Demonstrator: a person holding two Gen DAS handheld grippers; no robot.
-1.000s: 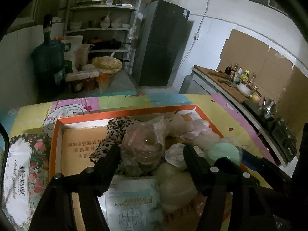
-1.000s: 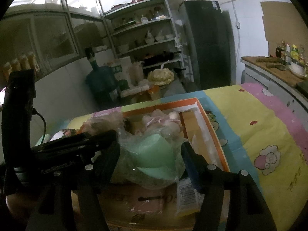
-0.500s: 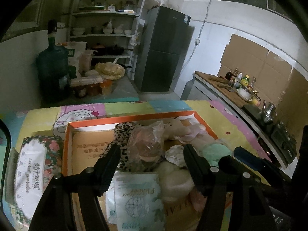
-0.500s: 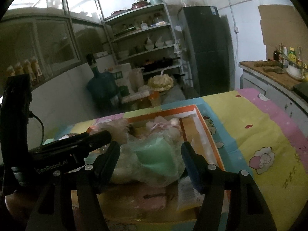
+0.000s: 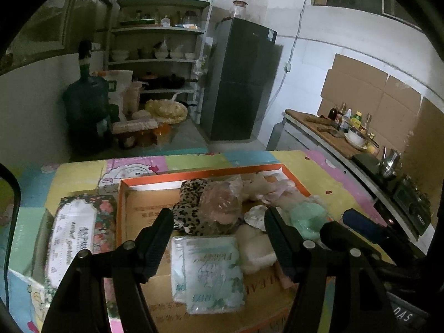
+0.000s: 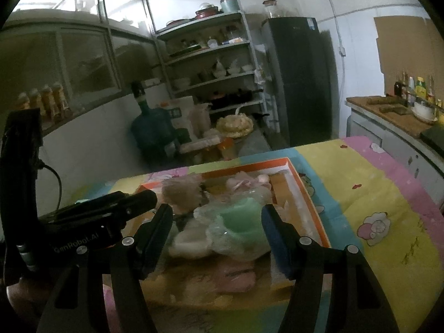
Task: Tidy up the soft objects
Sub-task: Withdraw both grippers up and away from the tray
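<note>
Here both claws, left claw and right claw, are hovering apart and empty over the orange box; the bagged green item, slippery, is risking a slide out.

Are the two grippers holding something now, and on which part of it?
Nothing is held. The left gripper and the right gripper are open above the box.

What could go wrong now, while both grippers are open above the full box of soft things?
1. The soft items are heaped in the orange box; pulling the green item in clear plastic could drag neighbours out.
2. The left gripper and right gripper are close together, so they may collide.
3. Dim, blurry views make aiming hard.
</note>
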